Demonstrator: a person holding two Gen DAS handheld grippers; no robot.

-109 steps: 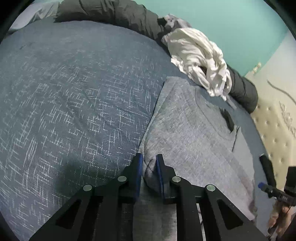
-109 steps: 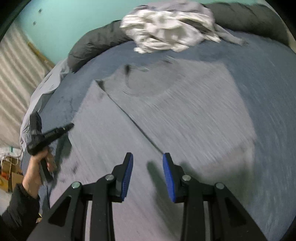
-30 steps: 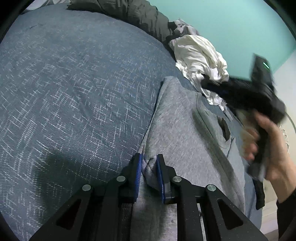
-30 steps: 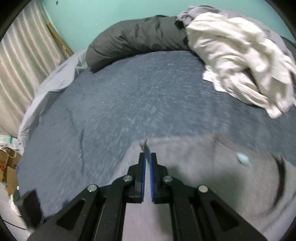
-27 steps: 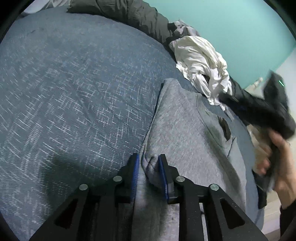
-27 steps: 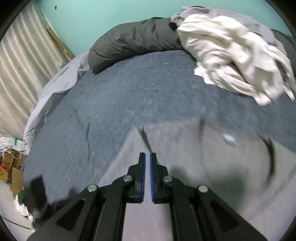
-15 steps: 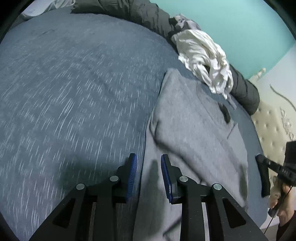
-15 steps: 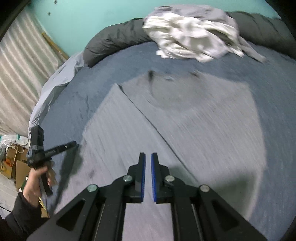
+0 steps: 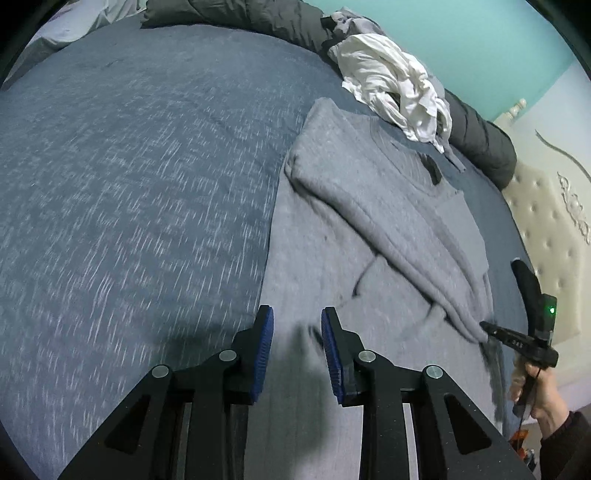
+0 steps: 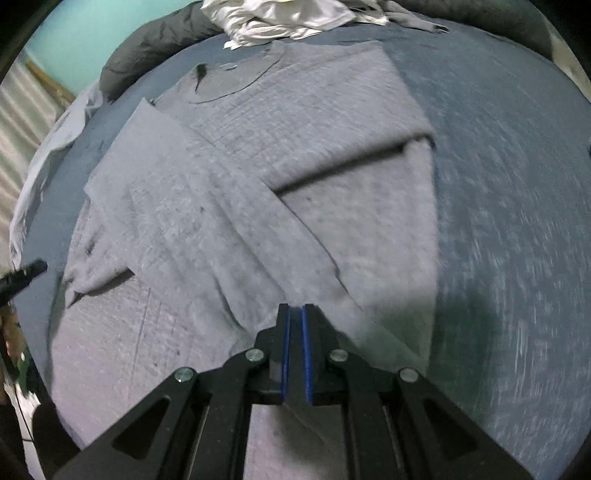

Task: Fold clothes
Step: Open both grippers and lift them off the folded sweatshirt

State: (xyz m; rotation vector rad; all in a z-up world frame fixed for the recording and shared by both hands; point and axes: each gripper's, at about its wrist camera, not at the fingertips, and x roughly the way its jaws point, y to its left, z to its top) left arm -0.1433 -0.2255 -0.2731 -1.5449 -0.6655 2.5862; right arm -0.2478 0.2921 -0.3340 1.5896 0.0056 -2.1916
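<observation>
A grey sweater lies flat on the blue bedspread, collar toward the far pile of clothes. One sleeve runs diagonally across its body. My right gripper is shut at the end of that sleeve, with grey cloth pinched between the pads. My left gripper hangs open above the sweater's edge near the hem, with nothing between its fingers. Its tip shows at the far left of the right wrist view.
A crumpled white garment pile rests against a dark rolled duvet at the far side of the bed. A tufted headboard stands at the right. Wide bare bedspread flanks the sweater. A hand holds the right gripper.
My left gripper let go of the bunched sweater edge, opened and drew back. My right gripper pulled the sleeve from near the collar down across the body.
</observation>
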